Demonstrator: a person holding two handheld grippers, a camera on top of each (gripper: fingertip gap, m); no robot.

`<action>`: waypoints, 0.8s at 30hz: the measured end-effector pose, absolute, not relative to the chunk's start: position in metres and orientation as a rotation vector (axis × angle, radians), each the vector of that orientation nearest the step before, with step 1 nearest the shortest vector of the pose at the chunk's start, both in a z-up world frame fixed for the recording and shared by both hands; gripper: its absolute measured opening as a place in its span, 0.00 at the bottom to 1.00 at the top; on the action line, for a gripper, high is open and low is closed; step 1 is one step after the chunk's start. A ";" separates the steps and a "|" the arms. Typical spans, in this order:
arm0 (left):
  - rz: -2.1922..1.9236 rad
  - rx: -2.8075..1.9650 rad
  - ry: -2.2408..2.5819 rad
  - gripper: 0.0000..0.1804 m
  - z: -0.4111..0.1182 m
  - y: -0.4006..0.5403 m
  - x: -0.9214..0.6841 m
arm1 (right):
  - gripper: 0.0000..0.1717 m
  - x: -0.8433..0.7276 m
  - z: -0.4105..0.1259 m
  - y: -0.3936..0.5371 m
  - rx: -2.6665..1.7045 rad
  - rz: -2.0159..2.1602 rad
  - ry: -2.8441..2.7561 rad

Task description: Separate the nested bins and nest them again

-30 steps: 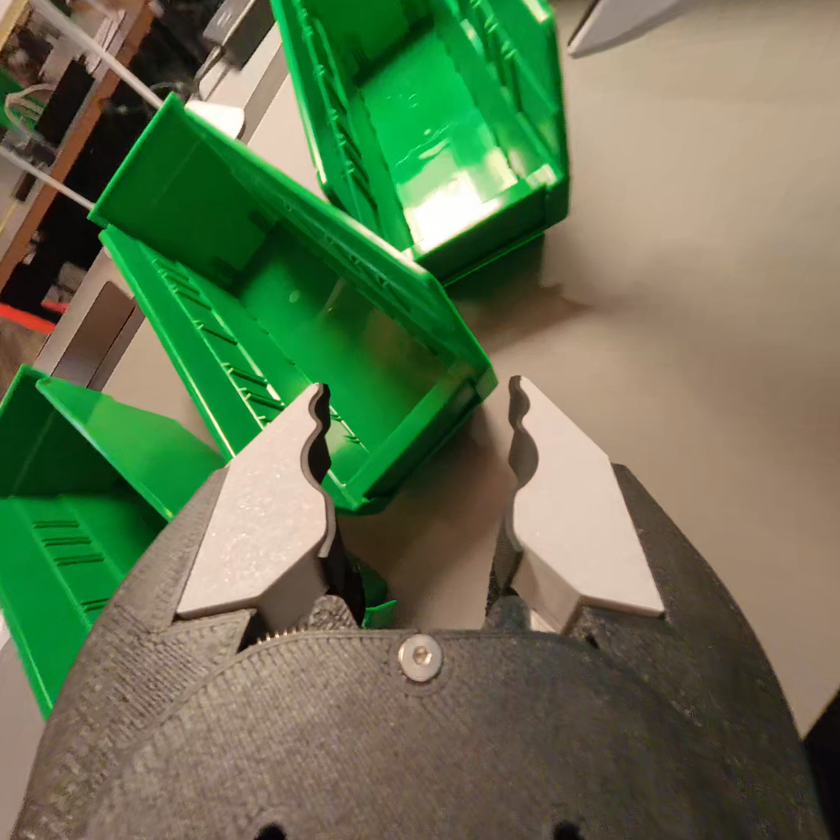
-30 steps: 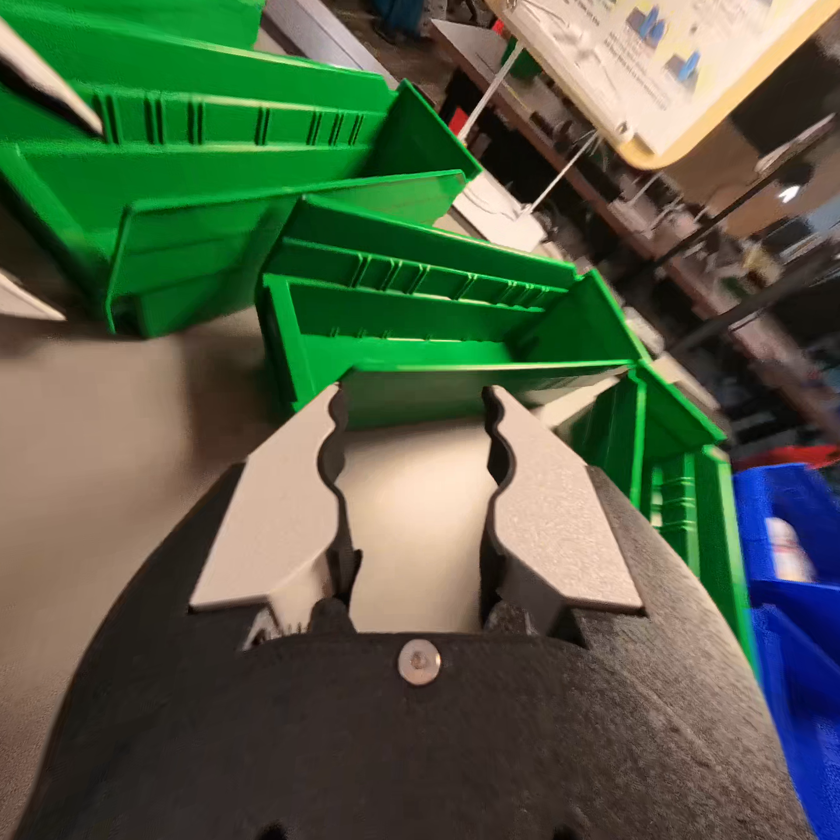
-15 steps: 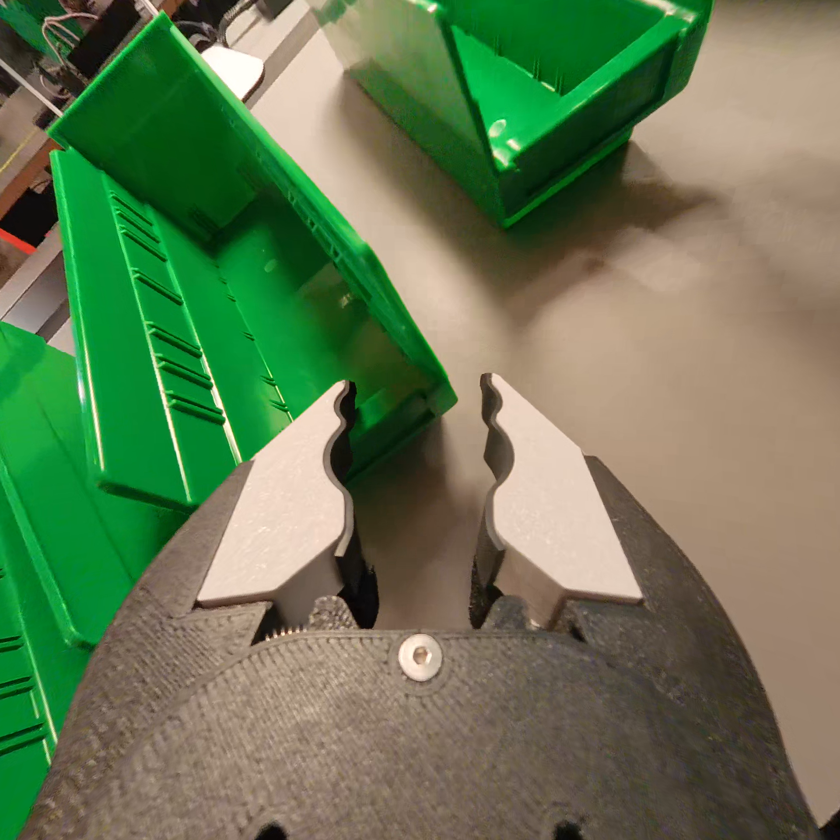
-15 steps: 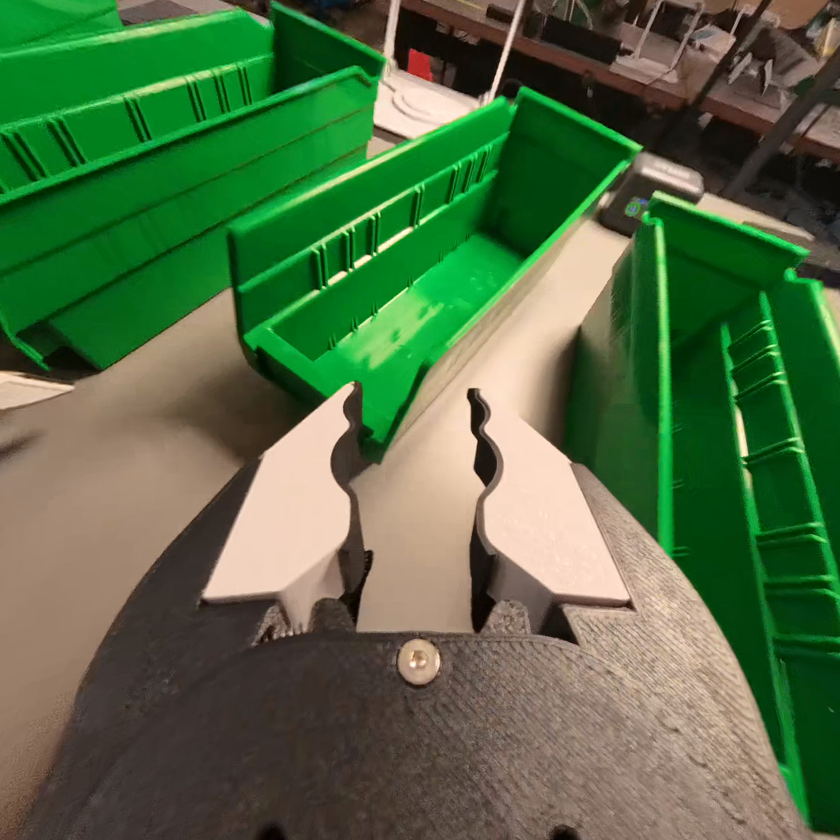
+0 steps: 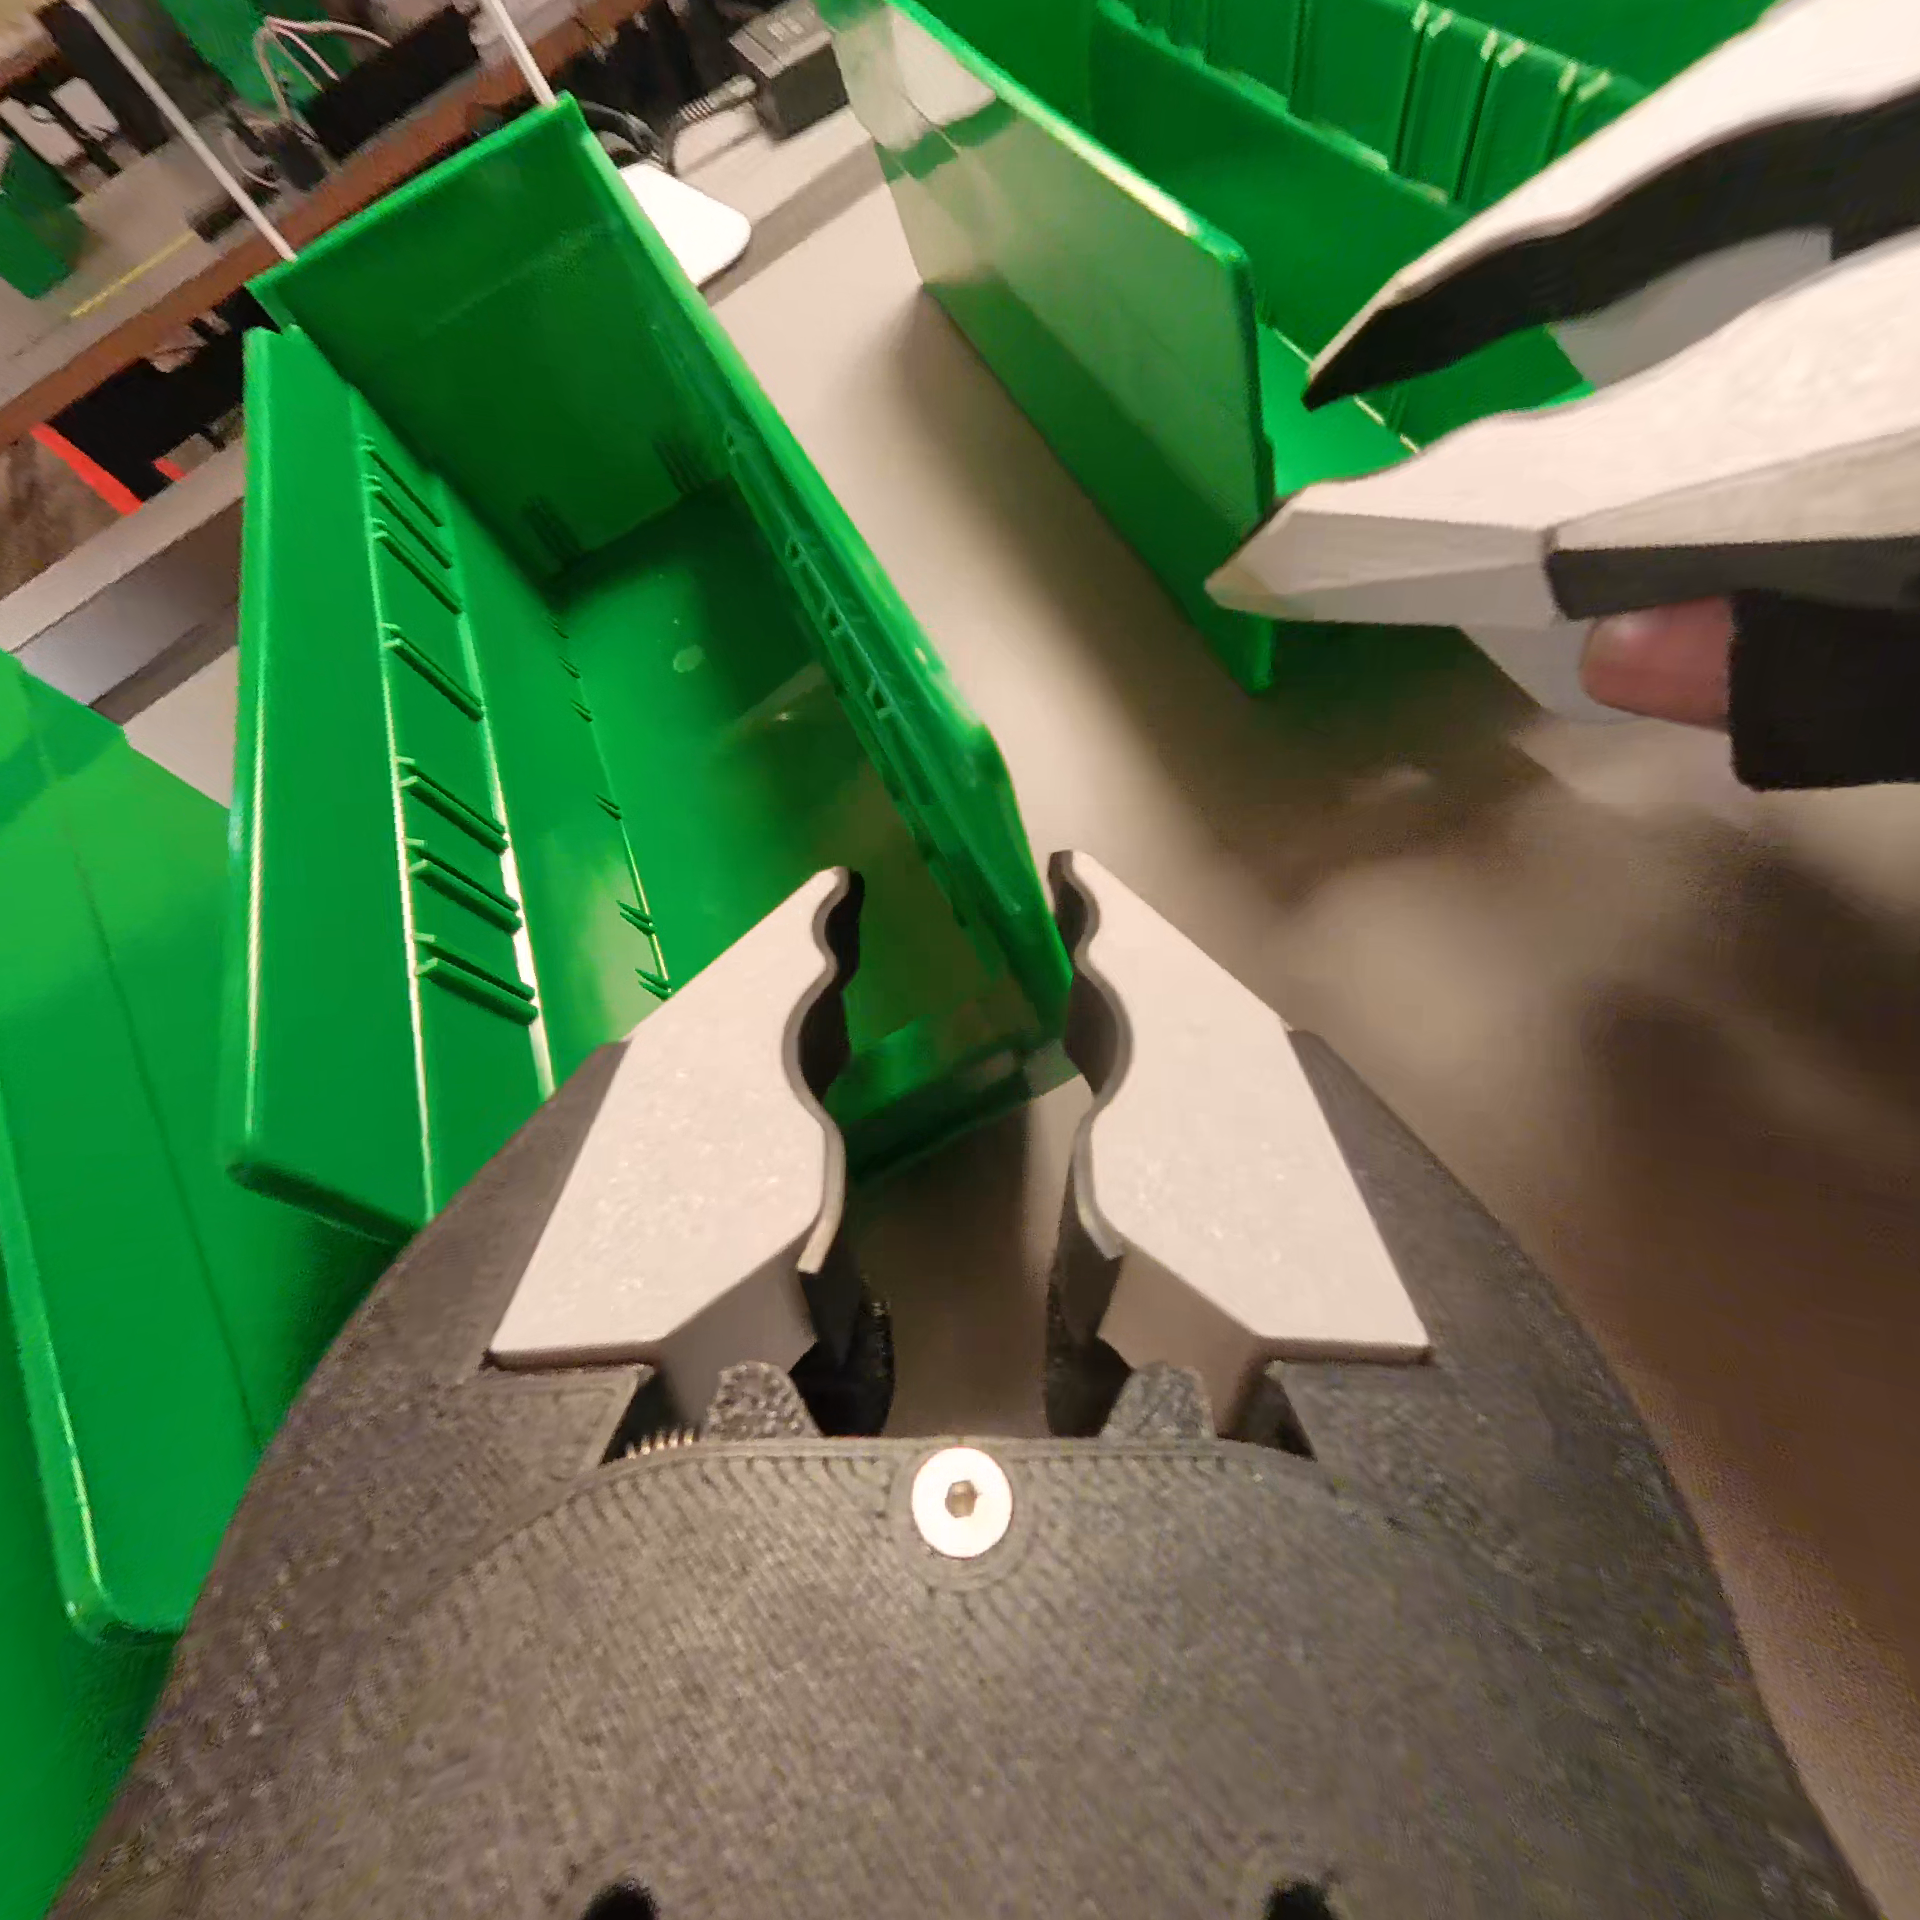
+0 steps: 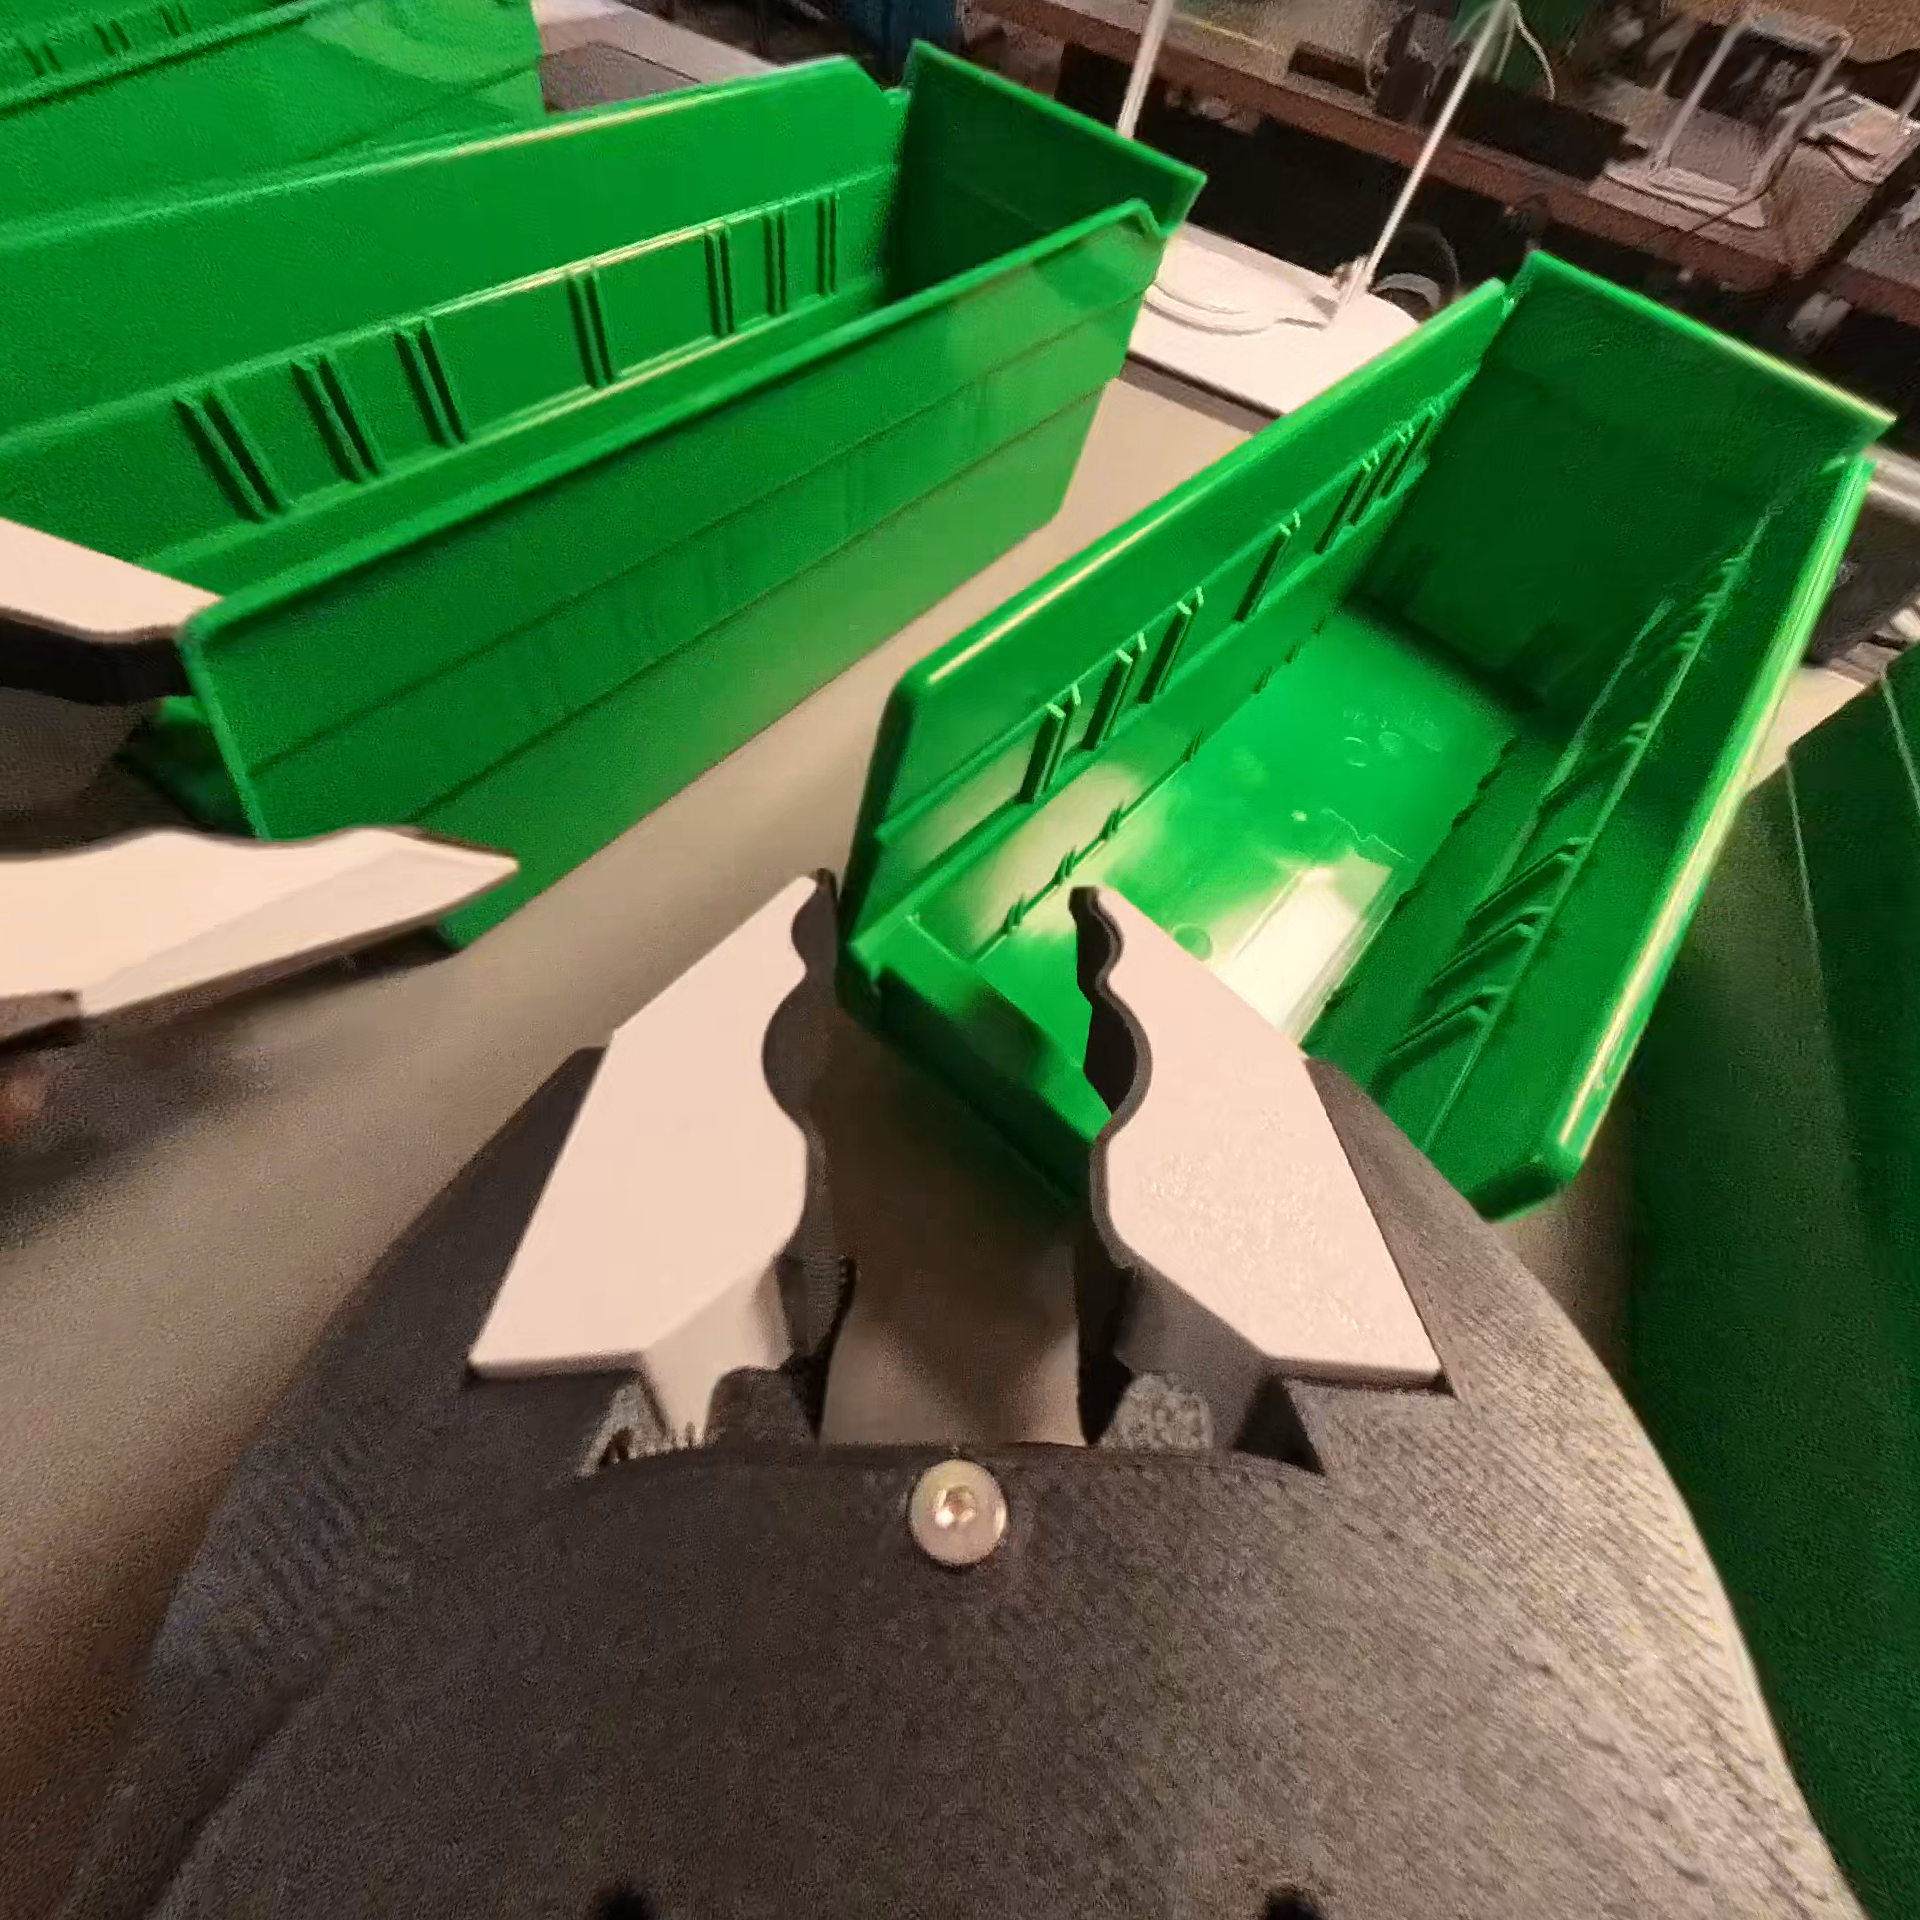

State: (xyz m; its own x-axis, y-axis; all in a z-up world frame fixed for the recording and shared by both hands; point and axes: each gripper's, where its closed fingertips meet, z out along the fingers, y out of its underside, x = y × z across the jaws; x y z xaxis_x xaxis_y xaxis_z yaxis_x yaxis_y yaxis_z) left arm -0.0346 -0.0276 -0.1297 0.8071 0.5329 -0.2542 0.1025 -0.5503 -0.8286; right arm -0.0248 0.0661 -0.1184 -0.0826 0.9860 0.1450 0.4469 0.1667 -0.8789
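Standing apart on the counter, the left bin had the left tool astride its wall, the right bin the right tool, neither clenched. I'd seat both deeper, then squeeze squarely.

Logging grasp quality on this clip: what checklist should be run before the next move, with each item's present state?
1. Left tool straddles a side wall of its green bin: ok.
2. Both left fingers pressing that wall: not ok; the inner finger stands clear of it.
3. Right tool straddles the near corner of the second bin: ok.
4. Both right fingers pressing: not ok; the inside finger stands clear of the wall.
5. Both bins empty: ok.
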 end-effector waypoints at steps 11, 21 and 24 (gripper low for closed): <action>0.621 -1.938 -0.573 0.07 -0.109 -0.012 -0.044 | 0.19 -0.025 -0.106 0.066 -1.415 1.018 -1.578; 0.589 -1.742 -0.796 0.00 -0.106 -0.034 -0.025 | 0.06 -0.002 -0.106 0.080 -1.431 1.044 -1.517; 0.501 -1.679 -0.827 0.01 -0.102 -0.021 -0.003 | 0.06 0.005 -0.106 0.079 -1.437 1.061 -1.511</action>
